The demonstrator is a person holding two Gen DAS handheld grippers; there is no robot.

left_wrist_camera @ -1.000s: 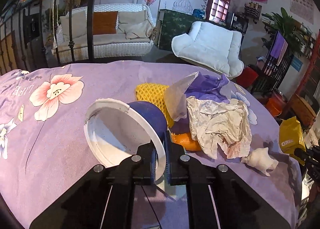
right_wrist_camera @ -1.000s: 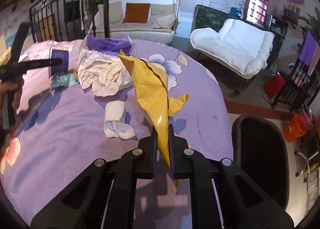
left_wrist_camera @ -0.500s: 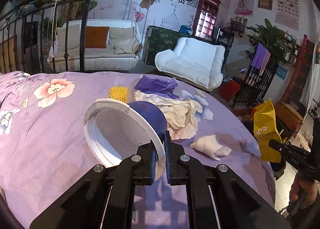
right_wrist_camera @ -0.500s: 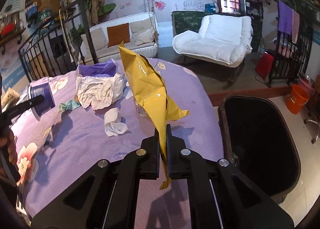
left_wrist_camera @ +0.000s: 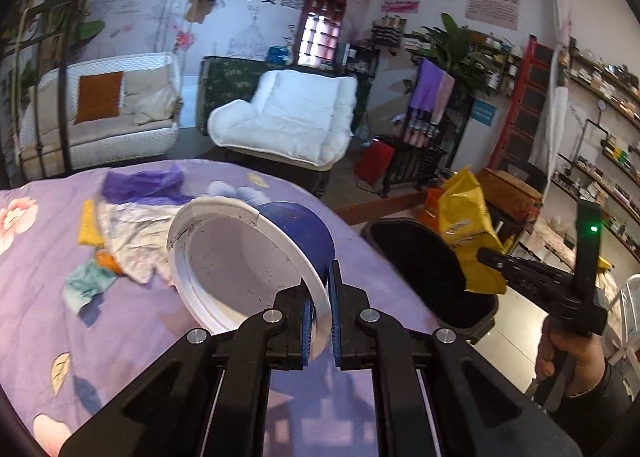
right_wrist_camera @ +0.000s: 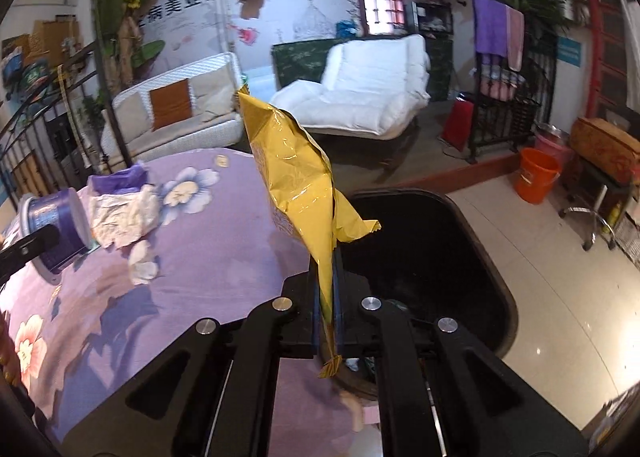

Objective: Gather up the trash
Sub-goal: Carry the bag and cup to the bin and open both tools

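My right gripper (right_wrist_camera: 328, 321) pinches yellow wrapper (right_wrist_camera: 296, 177), left gripper (left_wrist_camera: 320, 321) clamps cup (left_wrist_camera: 248, 257) rim; bin (right_wrist_camera: 420, 257) at 1 o'clock, release once w/ wrapper over opening.

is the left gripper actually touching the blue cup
Touching. The left wrist view shows the left gripper shut on the blue cup, its white rim pinched between both pads.

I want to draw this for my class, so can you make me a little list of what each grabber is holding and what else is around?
Left gripper: shut on the rim of a blue-and-white round paper tub
Right gripper: shut on a crinkly yellow foil snack bag
Bin: black plastic trash bin, open, beside the table
Table: purple flowered tablecloth
Left on table: crumpled white paper, purple plastic bag, small white tissue wad
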